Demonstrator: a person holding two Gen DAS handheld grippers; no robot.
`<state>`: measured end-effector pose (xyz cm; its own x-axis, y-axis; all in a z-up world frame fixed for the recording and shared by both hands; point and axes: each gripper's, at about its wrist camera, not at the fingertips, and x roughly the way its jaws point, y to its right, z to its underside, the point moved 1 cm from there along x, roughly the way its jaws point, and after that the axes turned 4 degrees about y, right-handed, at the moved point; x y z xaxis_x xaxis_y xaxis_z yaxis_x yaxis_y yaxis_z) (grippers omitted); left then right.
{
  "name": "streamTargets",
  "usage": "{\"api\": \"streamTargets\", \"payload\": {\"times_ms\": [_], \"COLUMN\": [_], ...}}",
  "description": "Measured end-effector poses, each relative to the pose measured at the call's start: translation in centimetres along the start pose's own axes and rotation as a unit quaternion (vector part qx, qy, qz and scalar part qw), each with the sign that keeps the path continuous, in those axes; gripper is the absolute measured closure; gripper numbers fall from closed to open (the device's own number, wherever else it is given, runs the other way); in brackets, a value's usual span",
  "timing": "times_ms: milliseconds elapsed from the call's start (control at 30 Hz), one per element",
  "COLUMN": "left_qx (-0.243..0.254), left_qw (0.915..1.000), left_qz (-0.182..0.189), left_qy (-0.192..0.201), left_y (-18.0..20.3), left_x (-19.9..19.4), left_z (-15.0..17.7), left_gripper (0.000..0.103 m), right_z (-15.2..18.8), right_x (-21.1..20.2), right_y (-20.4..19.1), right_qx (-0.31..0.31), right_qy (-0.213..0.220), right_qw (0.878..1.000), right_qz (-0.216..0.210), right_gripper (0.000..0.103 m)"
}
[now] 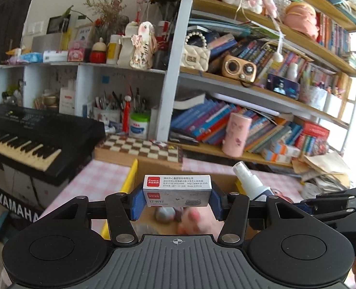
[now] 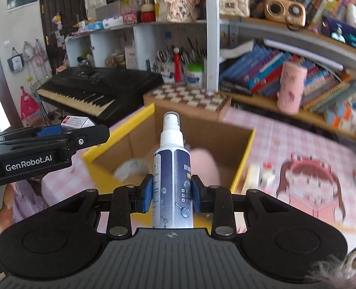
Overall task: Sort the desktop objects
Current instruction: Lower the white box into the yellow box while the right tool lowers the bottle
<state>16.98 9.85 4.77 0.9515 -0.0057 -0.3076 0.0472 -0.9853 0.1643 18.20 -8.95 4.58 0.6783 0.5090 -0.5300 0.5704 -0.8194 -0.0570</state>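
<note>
The left gripper (image 1: 177, 198) clamps a small staple box (image 1: 177, 190) between its blue pads (image 1: 137, 202), the box lying level with its red logo at the left. Below and beyond it stands an open cardboard box (image 1: 153, 168) with a yellow edge on a pink checked tabletop (image 1: 100, 180). A white spray bottle (image 1: 250, 180) shows at near right. A black keyboard (image 1: 33, 139) lies far left; bookshelves (image 1: 250, 77) fill the far right.

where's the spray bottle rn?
The spray bottle is clamped upright in the right gripper, centre of the right wrist view, above the open cardboard box. In the left wrist view it shows lower right, beside the staple box.
</note>
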Motion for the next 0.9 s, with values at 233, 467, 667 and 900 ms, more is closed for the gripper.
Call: {"api": "streamTargets", "payload": {"times_ms": [233, 467, 667, 900], "left_qx": [0.03, 0.05, 0.065, 0.065], "left_qw": [0.9987, 0.9932, 0.9861, 0.9813], "left_qz": [-0.014, -0.019, -0.024, -0.043], "left_qy": [-0.04, -0.103, -0.151, -0.176], "left_y": [0.4, 0.7, 0.7, -0.1], "left_x": [5.3, 9.1, 10.7, 11.4], "left_z": [0.5, 2.5, 4.2, 5.1], "left_gripper": [0.051, 0.051, 0.05, 0.05], "right_z": [-2.3, -0.6, 1.1, 1.4], "right_x": [5.9, 10.6, 12.1, 13.4], "right_y": [2.5, 3.2, 2.4, 2.2], "right_qx": [-0.029, -0.045, -0.076, -0.076], "right_qy": [-0.003, -0.062, -0.101, -0.128], "right_qw": [1.0, 0.996, 0.99, 0.986], "right_qz": [-0.007, -0.034, -0.056, -0.072], "right_gripper": [0.073, 0.073, 0.073, 0.073]}}
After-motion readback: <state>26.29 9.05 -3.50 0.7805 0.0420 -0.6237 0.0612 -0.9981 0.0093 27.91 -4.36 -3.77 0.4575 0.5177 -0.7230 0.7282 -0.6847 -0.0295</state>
